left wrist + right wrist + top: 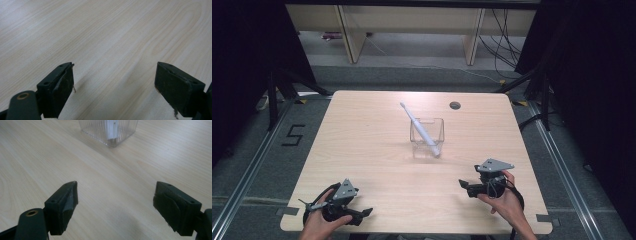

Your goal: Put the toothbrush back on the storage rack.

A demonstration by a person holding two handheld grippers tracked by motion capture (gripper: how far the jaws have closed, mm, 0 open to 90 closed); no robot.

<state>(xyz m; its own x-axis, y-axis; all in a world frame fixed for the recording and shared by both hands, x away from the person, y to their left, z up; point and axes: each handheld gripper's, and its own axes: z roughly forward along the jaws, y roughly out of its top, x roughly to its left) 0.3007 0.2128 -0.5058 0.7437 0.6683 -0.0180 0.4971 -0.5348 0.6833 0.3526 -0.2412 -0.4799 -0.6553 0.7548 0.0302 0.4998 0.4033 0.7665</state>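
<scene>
Two claws gape empty: left claw [366,213], right claw [463,184] nearer clear ribbed square cup [427,136] holding white toothbrush [419,127], leaning far-left, on pale wood tabletop [362,150].

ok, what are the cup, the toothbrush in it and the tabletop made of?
Cup: clear and ribbed, so plastic or glass; the look leaves it open. Toothbrush: white, smooth, probably plastic. Tabletop: pale wood grain, matte; likely laminate rather than solid wood.
</scene>
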